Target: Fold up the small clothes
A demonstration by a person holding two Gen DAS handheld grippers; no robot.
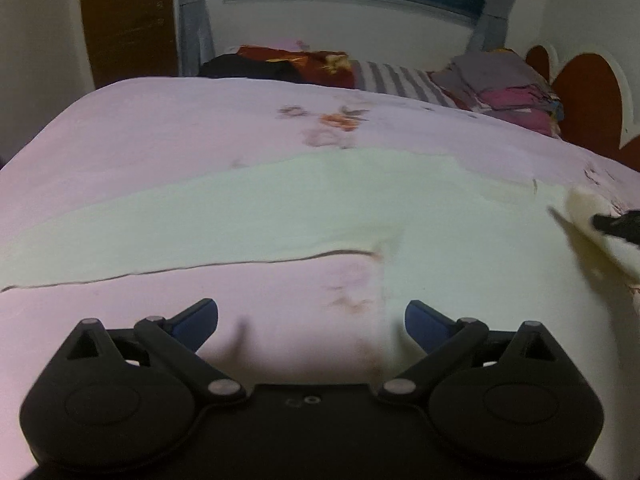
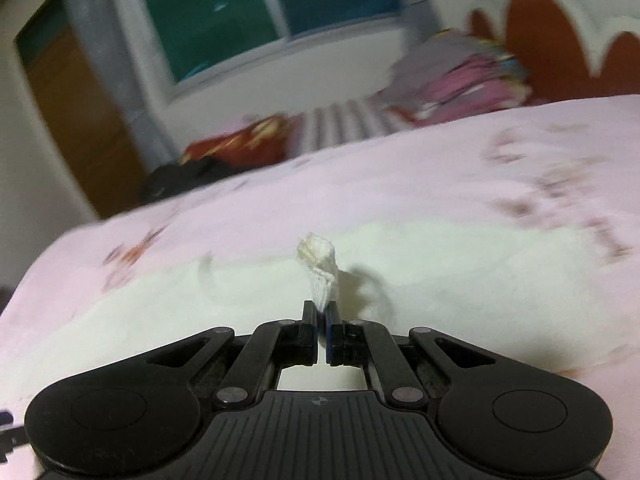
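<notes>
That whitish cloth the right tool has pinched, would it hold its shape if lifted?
Probably not. The white garment bunches into a crumpled tuft above the shut right tool, so it looks floppy. It lies flat on the pink bedsheet, so it seems thin and light.

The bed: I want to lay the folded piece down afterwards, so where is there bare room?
Bare pink sheet lies between the white garment and the clothes piles by the far wall, and also just ahead of the left gripper. The far edge is crowded.
</notes>
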